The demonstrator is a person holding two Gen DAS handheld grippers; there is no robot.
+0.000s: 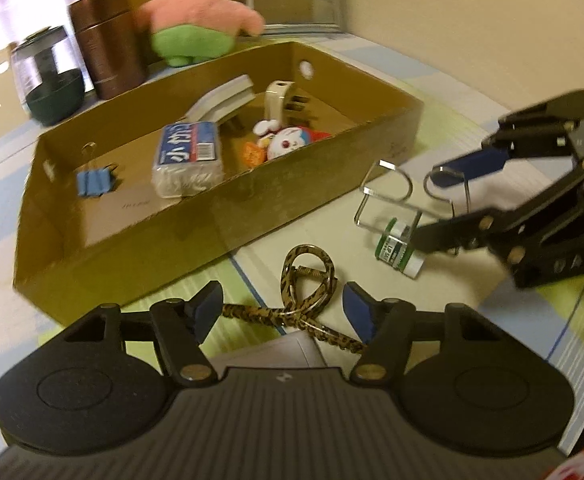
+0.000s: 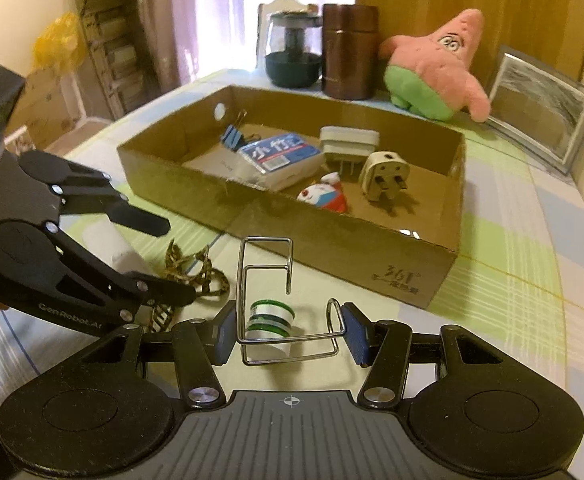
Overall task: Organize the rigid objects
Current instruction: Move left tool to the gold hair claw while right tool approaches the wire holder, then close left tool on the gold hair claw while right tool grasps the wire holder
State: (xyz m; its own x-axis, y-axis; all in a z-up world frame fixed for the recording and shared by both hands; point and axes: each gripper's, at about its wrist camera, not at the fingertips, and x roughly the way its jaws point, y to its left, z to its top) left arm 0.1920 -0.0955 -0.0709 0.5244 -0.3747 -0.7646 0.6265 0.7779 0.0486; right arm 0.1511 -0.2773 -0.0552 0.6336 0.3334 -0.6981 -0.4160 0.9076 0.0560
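My right gripper [image 2: 289,334] is shut on a bent wire hook [image 2: 265,242], its blue pads pressing the wire's two sides. A green-and-white lip balm tube [image 2: 271,320] lies on the cloth just beyond it, seen through the wire. The left wrist view shows the same wire hook [image 1: 384,196], the lip balm [image 1: 396,250] and the right gripper [image 1: 432,204]. My left gripper [image 1: 281,312] is open over a leopard-print cord [image 1: 308,276], with a white object [image 1: 287,350] lying under it. In the right wrist view the left gripper [image 2: 179,260] hangs over the cord [image 2: 195,276].
An open cardboard box [image 2: 332,248] holds a blue binder clip [image 2: 231,136], a tissue pack [image 2: 279,156], a white adapter [image 2: 348,144], a plug [image 2: 386,176] and a small toy [image 2: 324,196]. Behind it stand a pink plush [image 2: 436,68], a brown canister [image 2: 350,52], a glass pot [image 2: 292,52] and a picture frame [image 2: 540,108].
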